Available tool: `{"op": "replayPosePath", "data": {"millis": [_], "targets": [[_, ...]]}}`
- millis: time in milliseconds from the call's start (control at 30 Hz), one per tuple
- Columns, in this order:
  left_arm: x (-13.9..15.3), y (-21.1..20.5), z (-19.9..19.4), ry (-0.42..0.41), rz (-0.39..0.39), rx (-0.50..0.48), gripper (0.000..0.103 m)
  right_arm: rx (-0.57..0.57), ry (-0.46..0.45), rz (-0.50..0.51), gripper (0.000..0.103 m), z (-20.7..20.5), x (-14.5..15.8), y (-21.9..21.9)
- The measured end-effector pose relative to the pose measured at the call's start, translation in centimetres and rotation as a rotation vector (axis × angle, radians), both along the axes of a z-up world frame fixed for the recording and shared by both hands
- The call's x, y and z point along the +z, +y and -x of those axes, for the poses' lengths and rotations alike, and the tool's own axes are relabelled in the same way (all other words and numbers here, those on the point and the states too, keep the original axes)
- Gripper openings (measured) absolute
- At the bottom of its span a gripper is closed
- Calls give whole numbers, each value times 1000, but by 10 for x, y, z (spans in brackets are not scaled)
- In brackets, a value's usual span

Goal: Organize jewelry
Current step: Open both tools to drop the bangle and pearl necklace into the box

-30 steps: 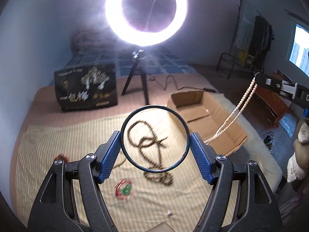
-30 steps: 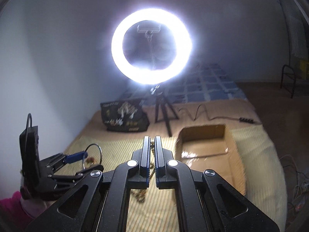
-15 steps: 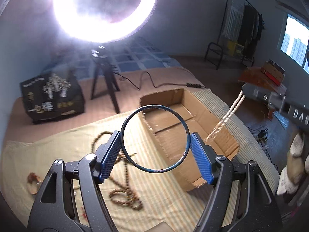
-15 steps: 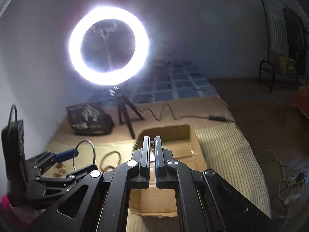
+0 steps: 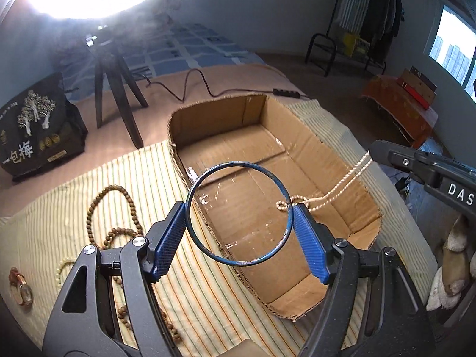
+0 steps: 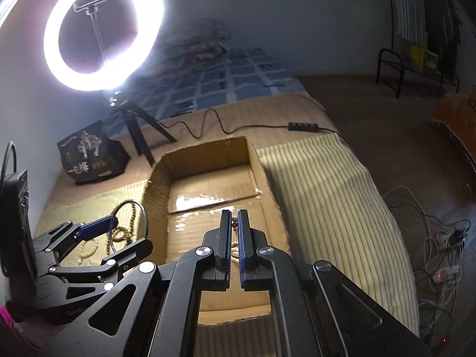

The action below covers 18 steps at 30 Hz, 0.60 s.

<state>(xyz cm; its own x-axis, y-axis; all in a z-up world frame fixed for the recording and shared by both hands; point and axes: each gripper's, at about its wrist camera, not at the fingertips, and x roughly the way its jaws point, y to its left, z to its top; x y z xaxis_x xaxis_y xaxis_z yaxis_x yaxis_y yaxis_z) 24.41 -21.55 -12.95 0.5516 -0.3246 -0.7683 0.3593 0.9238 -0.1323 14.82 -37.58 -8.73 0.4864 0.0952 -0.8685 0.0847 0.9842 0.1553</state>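
Left gripper (image 5: 239, 218) clamping blue bangle (image 5: 238, 214), right gripper (image 6: 235, 223) pinching cream bead necklace (image 5: 336, 190)

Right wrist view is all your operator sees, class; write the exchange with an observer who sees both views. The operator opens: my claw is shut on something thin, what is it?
Observer: A pale bead strand hangs from the right claw. Its end looks coiled on the floor of the cardboard box.
Operator: And the hoop in the other claw?
Observer: The left claw clamps a blue bangle by its sides; its paint is chipped.
Operator: Anything outside the box besides the beads I see?
Observer: A small ring-like piece lies on the striped cloth.
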Motion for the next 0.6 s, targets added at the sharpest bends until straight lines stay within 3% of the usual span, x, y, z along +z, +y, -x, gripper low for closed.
{"op": "replayPosePath", "data": {"millis": [233, 400, 433, 500, 533, 567, 600], "targets": [[-4, -4, -2, 22, 4, -17, 75, -14, 22, -13, 3, -2, -8, -5], [-4, -3, -2, 25, -14, -10, 82, -1, 18, 23, 3, -4, -6, 3], [-4, -2, -2, 24, -14, -9, 82, 0, 19, 31, 8, -4, -6, 4], [-2, 1, -1, 21, -12, -3, 82, -3, 21, 44, 28, -3, -5, 5], [0, 3, -1, 18, -10, -2, 82, -5, 16, 45, 46, -3, -4, 5], [1, 5, -1, 14, -10, 1, 82, -8, 4, 47, 55, -1, -1, 6], [3, 8, 0, 8, -10, 5, 82, -9, -6, 50, 56, -1, 1, 6]]}}
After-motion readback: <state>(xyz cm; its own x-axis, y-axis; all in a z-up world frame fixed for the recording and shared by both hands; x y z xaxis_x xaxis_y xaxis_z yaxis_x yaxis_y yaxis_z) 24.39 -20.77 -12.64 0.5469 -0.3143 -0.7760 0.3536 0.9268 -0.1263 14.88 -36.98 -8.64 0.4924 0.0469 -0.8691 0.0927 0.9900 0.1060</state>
